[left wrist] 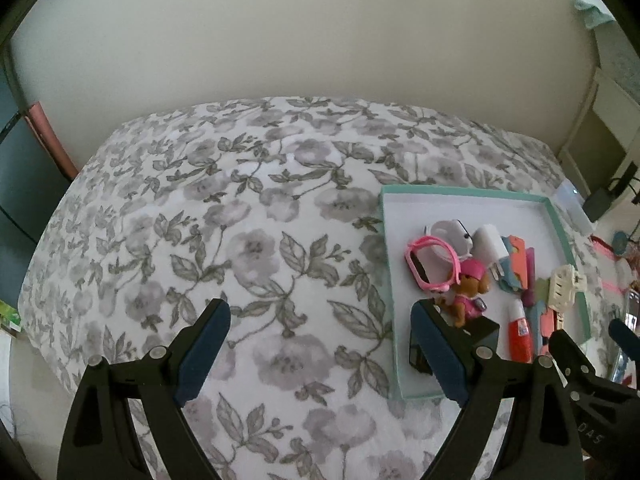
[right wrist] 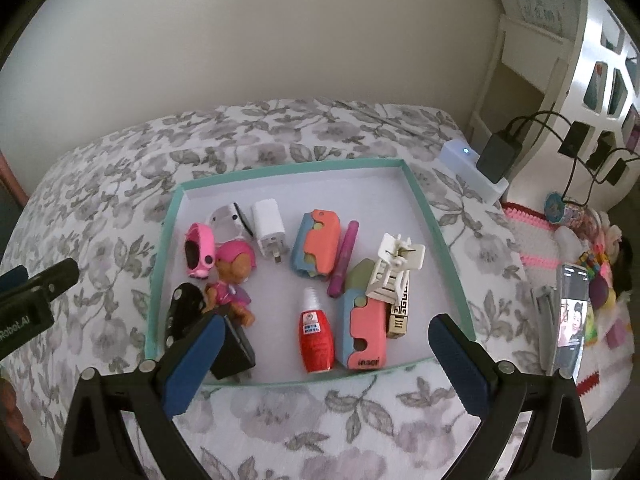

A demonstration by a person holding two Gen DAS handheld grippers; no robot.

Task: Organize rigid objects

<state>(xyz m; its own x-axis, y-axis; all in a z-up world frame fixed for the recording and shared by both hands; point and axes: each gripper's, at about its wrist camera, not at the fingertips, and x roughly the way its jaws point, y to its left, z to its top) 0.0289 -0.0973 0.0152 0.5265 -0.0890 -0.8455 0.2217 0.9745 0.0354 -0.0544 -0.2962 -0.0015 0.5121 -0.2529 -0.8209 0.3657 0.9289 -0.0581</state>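
Both tools released above the bed, tray already full

My left tool (left wrist: 320, 344) and right tool (right wrist: 324, 356) grip nothing; I'd lift clear of the teal tray (right wrist: 420, 200) without nudging it.

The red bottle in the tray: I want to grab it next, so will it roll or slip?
The red bottle lies on its side, so a nudge would probably roll it. Its rounded, glossy-looking body may slip between pads. It seems small and rigid, likely light.
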